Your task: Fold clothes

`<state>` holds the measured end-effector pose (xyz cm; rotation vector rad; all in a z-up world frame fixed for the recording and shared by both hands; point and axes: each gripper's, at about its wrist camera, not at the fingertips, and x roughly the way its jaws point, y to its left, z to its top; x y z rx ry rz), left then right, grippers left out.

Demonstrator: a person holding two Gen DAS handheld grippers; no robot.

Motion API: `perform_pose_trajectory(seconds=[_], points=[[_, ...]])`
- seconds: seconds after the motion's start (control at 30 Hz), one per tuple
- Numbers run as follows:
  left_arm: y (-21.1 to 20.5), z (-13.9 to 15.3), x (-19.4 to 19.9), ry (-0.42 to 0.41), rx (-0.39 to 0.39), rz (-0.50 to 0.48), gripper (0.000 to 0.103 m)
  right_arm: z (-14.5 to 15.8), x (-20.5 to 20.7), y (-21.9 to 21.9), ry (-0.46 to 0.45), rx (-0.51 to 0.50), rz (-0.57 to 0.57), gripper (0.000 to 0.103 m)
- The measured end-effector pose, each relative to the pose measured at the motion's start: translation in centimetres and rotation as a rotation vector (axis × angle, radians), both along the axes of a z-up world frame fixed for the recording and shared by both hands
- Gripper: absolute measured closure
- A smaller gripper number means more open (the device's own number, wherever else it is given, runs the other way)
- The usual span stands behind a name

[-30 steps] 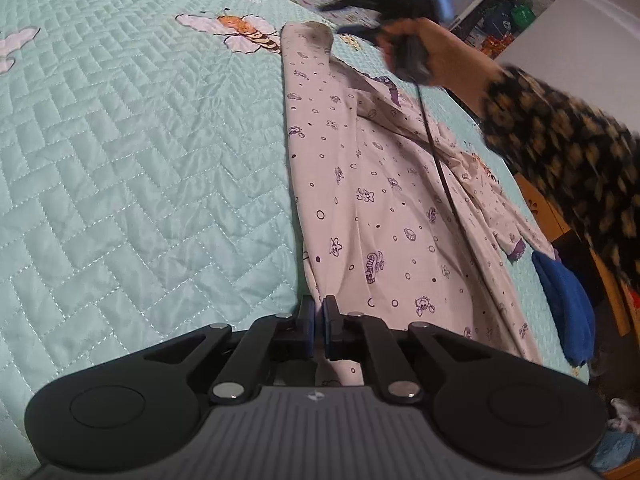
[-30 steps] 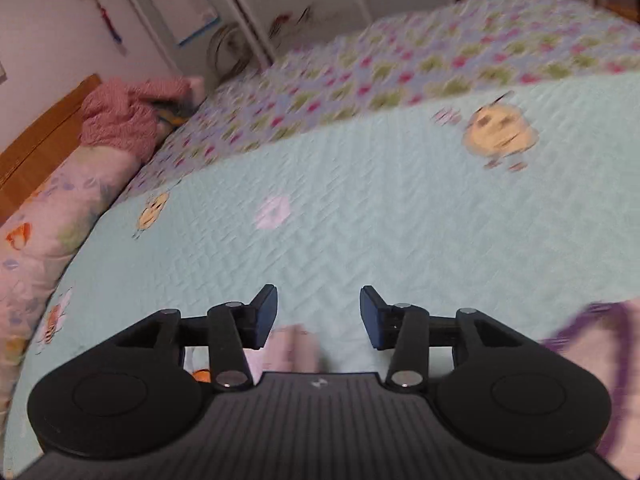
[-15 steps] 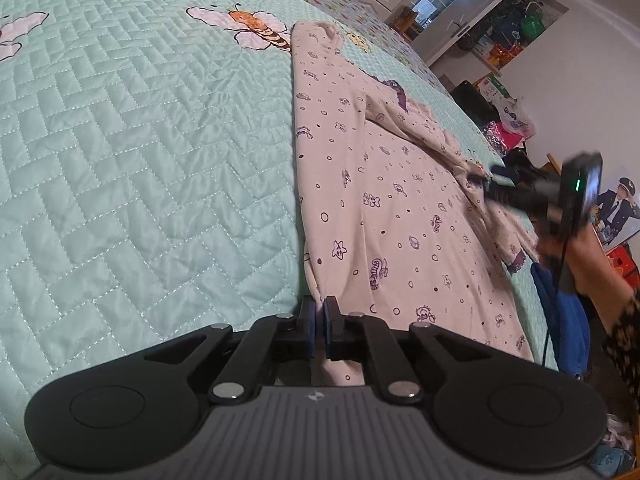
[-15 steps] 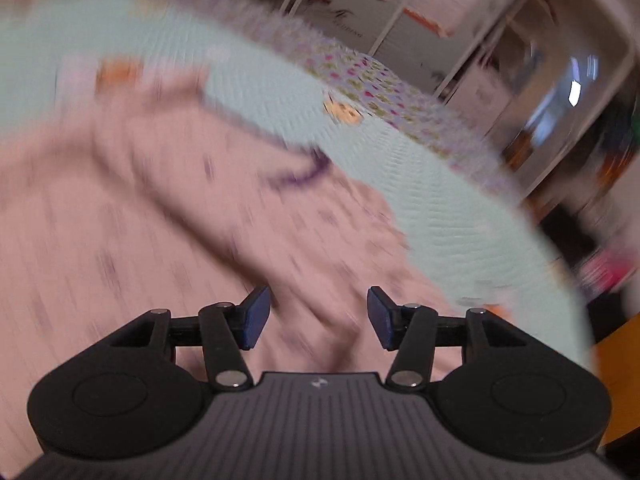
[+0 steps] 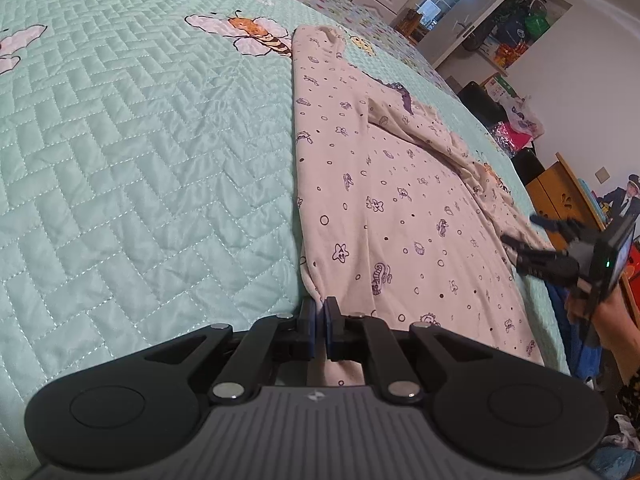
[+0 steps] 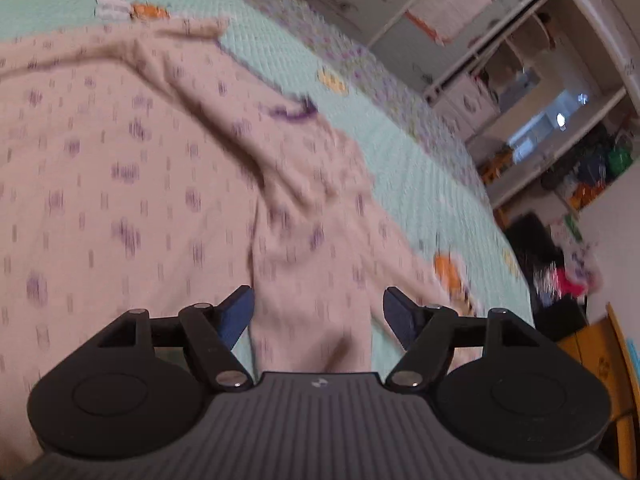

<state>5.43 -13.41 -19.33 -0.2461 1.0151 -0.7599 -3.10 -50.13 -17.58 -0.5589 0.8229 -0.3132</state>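
Right gripper (image 5: 532,236) swung from far end of pyjama top (image 5: 400,208) to its near right edge; L unchanged. L gripper (image 5: 320,322) pinching near-left hem corner; top flat on quilted bedspread (image 5: 140,140). R jaws opening, sleeve fabric between, not gripped. Advice: centre on sleeve edge, pinch both layers, keep L taut.

No legible text, number or brand name in either view. Only mark: small pale angular emblem (image 5: 316,396) moulded on ribbed grey housing of left gripper; same emblem (image 6: 319,383) on ribbed grey housing of right gripper; no lettering with it. Printed figures on pale pink patterned garment (image 5: 384,208) are pictures, not letters. Papers and boxes on white background shelves (image 6: 472,20) too blurred to read.
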Motion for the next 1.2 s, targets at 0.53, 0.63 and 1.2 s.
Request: perform_pose_trajectory(seconds=[0.53, 0.63, 1.2], points=[[-1.0, 0.6, -0.3, -0.047, 0.060, -0.024, 0.095, -2.2, -4.4, 2.1, 0.042, -0.116, 0.047, 0.029], [-1.1, 0.7, -0.2, -0.048, 0.068, -0.023, 0.095, -2.0, -3.1, 0.7, 0.049, -0.086, -0.002, 0.045], [-2.7, 1.8, -0.3, -0.045, 0.176, 0.036, 0.095, 2.7, -5.9, -5.8, 0.031, -0.231, 0.074, 0.098]])
